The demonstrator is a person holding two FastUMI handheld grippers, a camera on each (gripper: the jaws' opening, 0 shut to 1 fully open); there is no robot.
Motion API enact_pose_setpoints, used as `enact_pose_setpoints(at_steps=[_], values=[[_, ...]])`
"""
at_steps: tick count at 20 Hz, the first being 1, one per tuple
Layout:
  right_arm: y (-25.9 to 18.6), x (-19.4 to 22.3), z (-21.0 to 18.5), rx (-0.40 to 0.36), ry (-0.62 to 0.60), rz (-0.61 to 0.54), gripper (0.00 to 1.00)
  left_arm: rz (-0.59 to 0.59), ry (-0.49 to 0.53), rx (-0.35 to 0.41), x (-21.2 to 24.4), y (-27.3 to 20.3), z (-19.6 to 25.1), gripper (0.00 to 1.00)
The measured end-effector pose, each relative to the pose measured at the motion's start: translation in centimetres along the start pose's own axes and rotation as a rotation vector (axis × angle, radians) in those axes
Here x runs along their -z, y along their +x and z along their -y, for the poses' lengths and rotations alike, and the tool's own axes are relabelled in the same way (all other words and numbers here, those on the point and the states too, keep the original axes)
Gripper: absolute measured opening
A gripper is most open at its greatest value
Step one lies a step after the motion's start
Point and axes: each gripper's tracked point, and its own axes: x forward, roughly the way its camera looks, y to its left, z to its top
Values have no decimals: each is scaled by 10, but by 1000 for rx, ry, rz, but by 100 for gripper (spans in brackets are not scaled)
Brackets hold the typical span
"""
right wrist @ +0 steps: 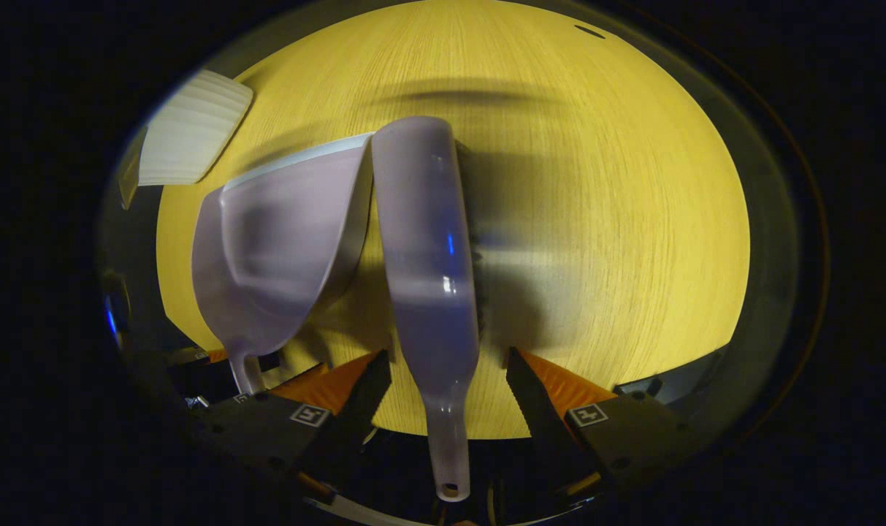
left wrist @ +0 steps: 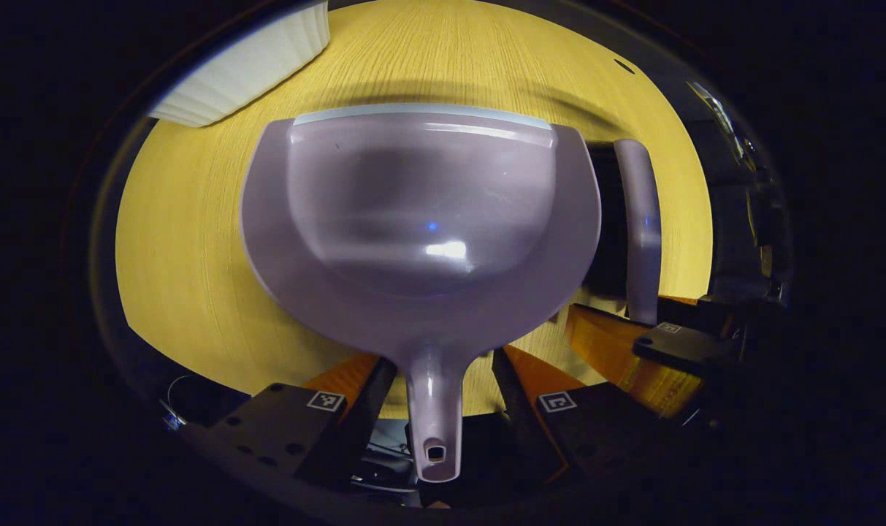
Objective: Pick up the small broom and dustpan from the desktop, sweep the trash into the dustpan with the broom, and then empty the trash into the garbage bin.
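Observation:
A lilac dustpan (left wrist: 421,219) lies flat on the yellow wooden desktop (left wrist: 187,256), its mouth pointing away from me. Its narrow handle (left wrist: 434,416) runs back between the fingers of my left gripper (left wrist: 439,363), which stand open on either side without pressing it. The lilac broom (right wrist: 424,241) lies just right of the dustpan (right wrist: 275,241), dark bristles on its right side. Its thin handle (right wrist: 448,446) passes between the spread fingers of my right gripper (right wrist: 448,363), also open. In the left gripper view the broom (left wrist: 638,226) and the right gripper (left wrist: 632,340) show at the right.
A white ribbed container (left wrist: 245,62) stands at the far left of the desktop, also seen as the white container (right wrist: 191,139). Bare yellow wood (right wrist: 618,219) stretches to the right of the broom. The desk's dark edge runs near both grippers.

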Motion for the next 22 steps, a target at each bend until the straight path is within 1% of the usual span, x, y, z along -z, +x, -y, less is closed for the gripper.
enact_pose_setpoints(at_steps=[3,6,8,9,11,13,14,15,16,17,19,20,21,22], values=[[-18,0,-8,-2,-9,32,99,35,18,-21,2,-12,-1,80],[-60,4,-18,-24,-28,84,99,91,39,-1,9,-34,4,79],[-76,1,-23,-39,-69,148,99,157,53,63,17,-58,17,80],[-103,1,-28,-52,-92,193,99,193,63,90,22,-74,22,79],[-148,-11,-29,-51,-128,314,99,313,82,110,27,-111,25,80],[-210,-25,-36,-56,-155,480,99,510,122,136,29,-162,33,80],[-258,-33,-43,-66,-168,630,99,644,133,172,32,-194,44,80],[-292,-34,-43,-60,-183,729,98,743,133,195,36,-220,51,80],[-327,-33,-45,-63,-193,852,98,847,139,191,41,-248,53,80],[-361,-31,-45,-47,-202,974,99,934,147,158,44,-270,51,80],[-424,-18,-34,-20,-186,1246,98,1137,152,60,55,-313,38,79],[-440,-6,-32,-12,-158,1374,98,1231,145,27,66,-329,38,79],[-468,12,-28,-6,-142,1467,97,1315,132,3,79,-344,31,79],[-472,26,-28,6,-134,1549,97,1421,125,-9,91,-358,24,78]])
